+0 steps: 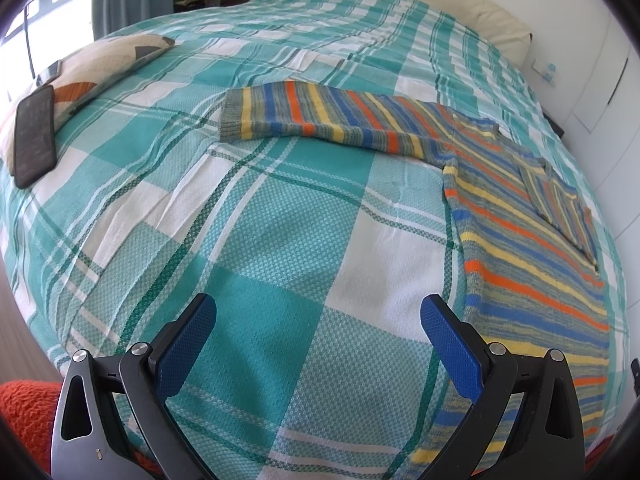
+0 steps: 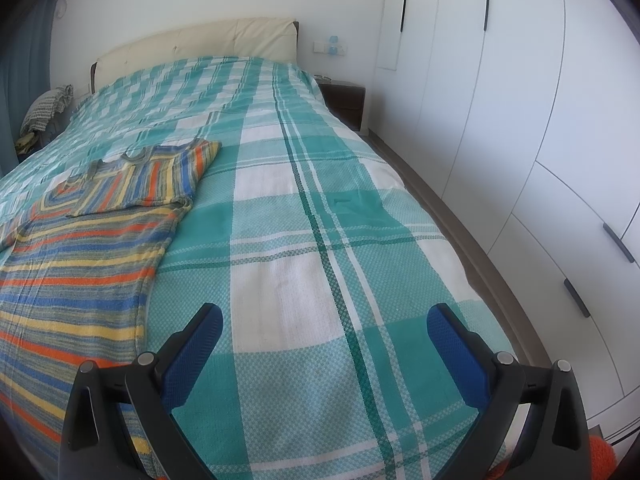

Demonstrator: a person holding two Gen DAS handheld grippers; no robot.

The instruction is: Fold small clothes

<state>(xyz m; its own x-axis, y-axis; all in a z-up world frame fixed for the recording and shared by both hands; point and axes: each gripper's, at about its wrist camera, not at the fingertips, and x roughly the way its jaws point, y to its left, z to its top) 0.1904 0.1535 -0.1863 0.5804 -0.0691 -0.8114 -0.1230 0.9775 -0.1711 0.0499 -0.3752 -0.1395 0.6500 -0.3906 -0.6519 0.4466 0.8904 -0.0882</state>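
A small striped knit sweater (image 1: 532, 240) in blue, orange, yellow and grey lies flat on the teal plaid bedspread (image 1: 248, 216). Its left sleeve (image 1: 320, 118) stretches straight out to the left. Its right sleeve (image 2: 156, 176) is folded in over the chest. My left gripper (image 1: 318, 312) is open and empty, hovering over bare bedspread just left of the sweater's lower hem. In the right wrist view the sweater (image 2: 80, 264) lies at the left, and my right gripper (image 2: 326, 320) is open and empty over the bedspread (image 2: 320, 208) to its right.
A patterned pillow (image 1: 104, 64) with a dark phone (image 1: 34, 134) on it sits at the bed's left edge. A cream headboard (image 2: 200, 46) is at the far end. White wardrobe doors (image 2: 540, 140) and a dark nightstand (image 2: 346, 102) flank the bed's right side.
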